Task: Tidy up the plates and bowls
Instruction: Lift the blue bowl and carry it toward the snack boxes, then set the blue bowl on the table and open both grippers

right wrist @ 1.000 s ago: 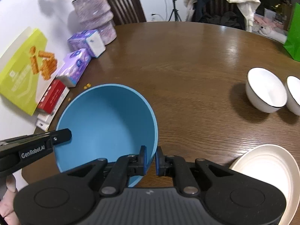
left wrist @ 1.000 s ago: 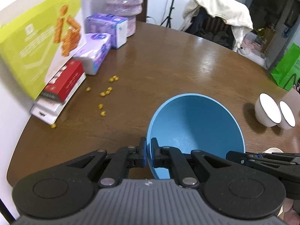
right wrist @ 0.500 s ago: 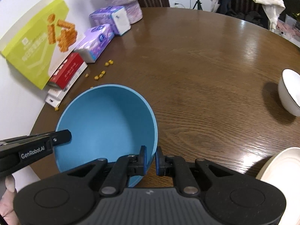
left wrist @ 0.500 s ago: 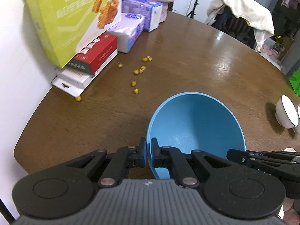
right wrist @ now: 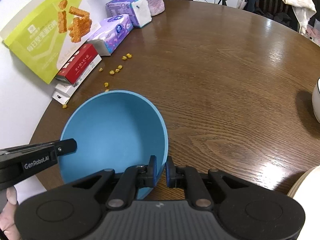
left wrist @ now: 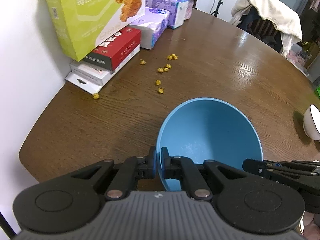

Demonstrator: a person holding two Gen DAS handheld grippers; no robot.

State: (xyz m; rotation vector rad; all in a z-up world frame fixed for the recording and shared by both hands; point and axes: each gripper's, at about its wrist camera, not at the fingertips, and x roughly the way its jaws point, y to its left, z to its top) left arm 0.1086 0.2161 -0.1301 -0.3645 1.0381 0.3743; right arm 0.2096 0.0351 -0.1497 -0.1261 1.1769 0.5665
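A blue bowl (left wrist: 212, 138) (right wrist: 112, 134) hangs just above the brown wooden table (left wrist: 210, 70), held by both grippers at once. My left gripper (left wrist: 158, 161) is shut on the bowl's left rim, one pad inside and one outside. My right gripper (right wrist: 160, 169) is shut on the bowl's right rim in the same way. Each view also shows the other gripper at its edge. A white bowl (left wrist: 312, 123) (right wrist: 316, 102) stands at the far right. A cream plate (right wrist: 306, 182) peeks in at the lower right of the right wrist view.
Along the wall at the left stand a green snack box (left wrist: 94, 14), a red box (left wrist: 116, 48) on white boxes, and purple tissue packs (left wrist: 154, 25). Several yellow crumbs (left wrist: 164, 70) lie in front of them. A chair draped with a cream cloth (left wrist: 268, 10) stands behind the table.
Both grippers, with the blue bowl between them, have moved left toward the boxes and sunk a little. The white bowls have slid to the right edge of both views.
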